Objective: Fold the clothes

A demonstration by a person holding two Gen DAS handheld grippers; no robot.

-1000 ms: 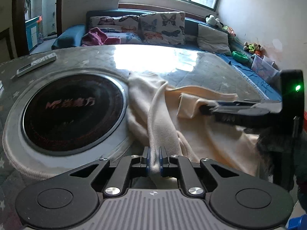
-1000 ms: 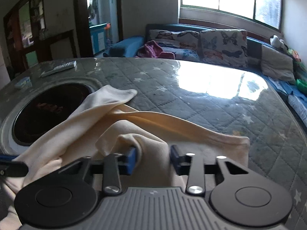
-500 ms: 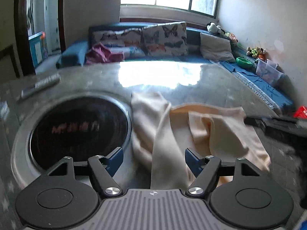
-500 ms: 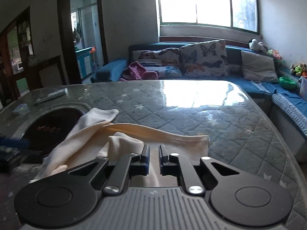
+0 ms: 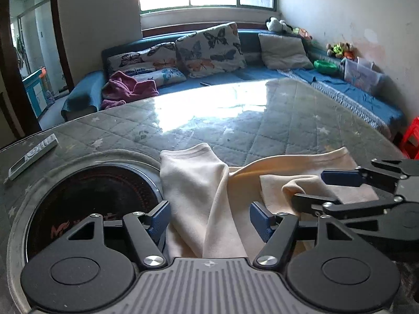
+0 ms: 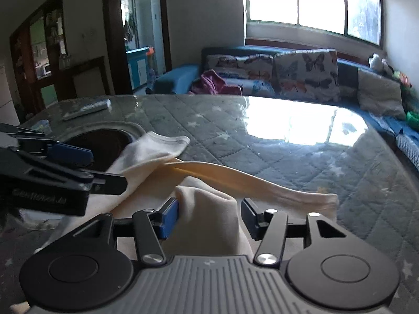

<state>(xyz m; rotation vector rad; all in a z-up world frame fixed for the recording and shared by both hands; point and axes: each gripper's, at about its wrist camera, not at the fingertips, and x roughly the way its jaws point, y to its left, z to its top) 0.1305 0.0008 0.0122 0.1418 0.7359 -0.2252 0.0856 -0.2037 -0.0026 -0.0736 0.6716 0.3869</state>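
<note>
A cream garment (image 5: 199,183) lies rumpled on the quilted glass-topped table, one sleeve draped toward the round cooktop. In the left wrist view my left gripper (image 5: 209,219) is open, its jaws wide on either side of a cloth ridge. My right gripper (image 5: 314,188) shows at the right of that view, open beside a raised fold. In the right wrist view my right gripper (image 6: 207,217) is open around a raised hump of the garment (image 6: 209,204). The left gripper (image 6: 104,167) shows at the left of that view, open over the sleeve.
A round dark induction cooktop (image 5: 86,204) is set in the table at left. A remote control (image 5: 34,154) lies at the far left edge. A blue sofa with butterfly cushions (image 5: 209,49) and a purple cloth (image 5: 125,89) stands behind the table. A red stool (image 5: 411,136) is at right.
The left gripper let go of the cloth and opened wide. The right gripper closed half a second ago and has now opened again around the hump. Both views have pulled back and up.
</note>
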